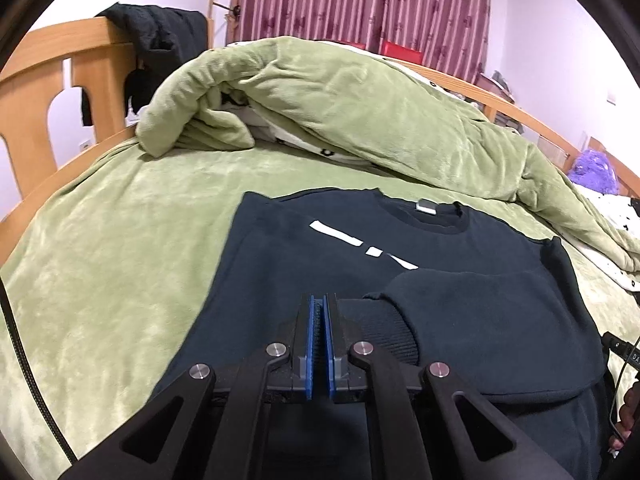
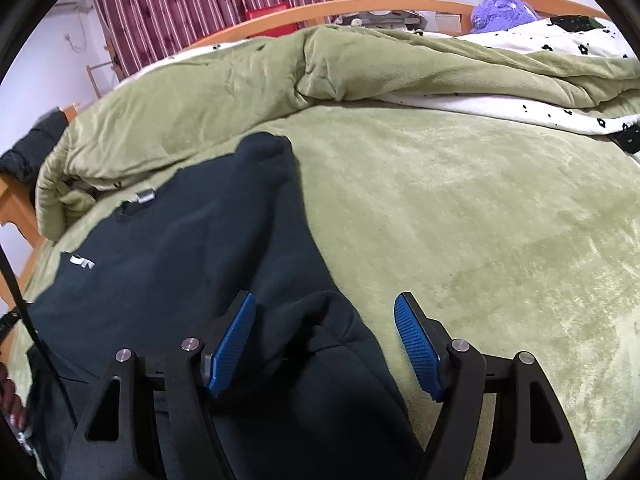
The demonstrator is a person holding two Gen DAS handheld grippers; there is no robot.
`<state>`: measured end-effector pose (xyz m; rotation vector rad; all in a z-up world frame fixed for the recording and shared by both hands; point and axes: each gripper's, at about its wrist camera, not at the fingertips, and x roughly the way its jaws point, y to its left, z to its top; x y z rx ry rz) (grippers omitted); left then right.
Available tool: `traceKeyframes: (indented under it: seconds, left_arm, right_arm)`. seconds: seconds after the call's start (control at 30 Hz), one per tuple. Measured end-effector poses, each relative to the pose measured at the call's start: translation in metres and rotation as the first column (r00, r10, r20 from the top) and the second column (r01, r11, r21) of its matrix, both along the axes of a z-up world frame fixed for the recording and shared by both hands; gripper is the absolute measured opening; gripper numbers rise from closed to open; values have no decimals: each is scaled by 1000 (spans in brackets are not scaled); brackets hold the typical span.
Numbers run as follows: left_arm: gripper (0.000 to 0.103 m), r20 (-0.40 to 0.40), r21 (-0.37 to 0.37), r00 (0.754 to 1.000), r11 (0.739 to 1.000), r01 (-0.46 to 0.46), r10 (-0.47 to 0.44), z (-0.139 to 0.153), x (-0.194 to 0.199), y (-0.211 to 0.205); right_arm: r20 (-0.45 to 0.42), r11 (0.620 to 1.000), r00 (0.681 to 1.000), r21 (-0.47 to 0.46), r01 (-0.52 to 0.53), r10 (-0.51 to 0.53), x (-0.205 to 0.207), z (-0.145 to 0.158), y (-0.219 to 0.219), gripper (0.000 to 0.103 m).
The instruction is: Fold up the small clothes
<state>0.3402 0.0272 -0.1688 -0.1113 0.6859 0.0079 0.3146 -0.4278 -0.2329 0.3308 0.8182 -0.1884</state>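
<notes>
A dark navy fleece sweatshirt with white chest lettering (image 1: pixel 400 264) is lying flat on the green plush blanket covering the bed (image 1: pixel 120 240), filling the lower centre of the left wrist view, its collar and grey neck label pointing toward the top of the frame. One sleeve, ending in a ribbed cuff (image 1: pixel 394 332), is already lying folded across the body, at lower right of that view.

The left hand-held gripper (image 1: pixel 319 304) is sitting clenched at lower centre, its blue pads pressed together with only a dark strip between them; whether any cloth is pinched there cannot be told. The right hand-held gripper (image 2: pixel 324 312) is standing released, pads wide apart, straddling a raised ridge of the sweatshirt's edge at lower centre of the right wrist view.

The step in hand is likely gripping this side for the next fold. Doing it well probably means sinking the pads fully around the ridge, catching every layer, then closing firmly and carrying the edge across low, so the folded sleeve is not being dragged askew on the clinging plush.
</notes>
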Motion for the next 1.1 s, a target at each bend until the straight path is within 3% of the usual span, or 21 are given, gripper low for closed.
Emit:
traceKeyframes:
  seconds: [0.17, 0.23, 0.3, 0.37, 0.5, 0.67, 0.83, 1.1]
  left_arm:
    - [2, 29, 39, 998, 997, -63, 62, 7, -11, 13]
    - [2, 45, 66, 994, 993, -99, 96, 9, -13, 19]
    - [2, 45, 16, 998, 999, -50, 50, 9, -16, 25]
    - [2, 41, 15, 998, 998, -57, 57, 7, -17, 25]
    - [2, -23, -40, 1000, 999, 1, -2, -4, -9, 18]
    - [2, -80, 11, 996, 999, 38, -37, -21, -1, -3]
    - [2, -146, 17, 988, 999, 46, -43, -43, 6, -11]
    - [8, -157, 87, 987, 996, 36, -22, -53, 4, -18]
  right_arm:
    - [-27, 1000, 1000, -4, 7, -7, 2, -5, 1, 71]
    - [-58, 998, 998, -54, 17, -20, 5, -9, 5, 71]
    - [-82, 997, 997, -72, 11, -17, 7, -12, 7, 71]
    - [-94, 997, 995, -76, 12, -19, 8, -15, 8, 71]
    - [-84, 996, 996, -86, 14, -21, 6, -12, 9, 71]
    - [-70, 996, 997, -89, 4, -10, 5, -10, 10, 71]
    - [-60, 995, 998, -99, -15, 9, 5, -11, 15, 71]
    - [-63, 996, 998, -84, -17, 12, 4, -15, 16, 65]
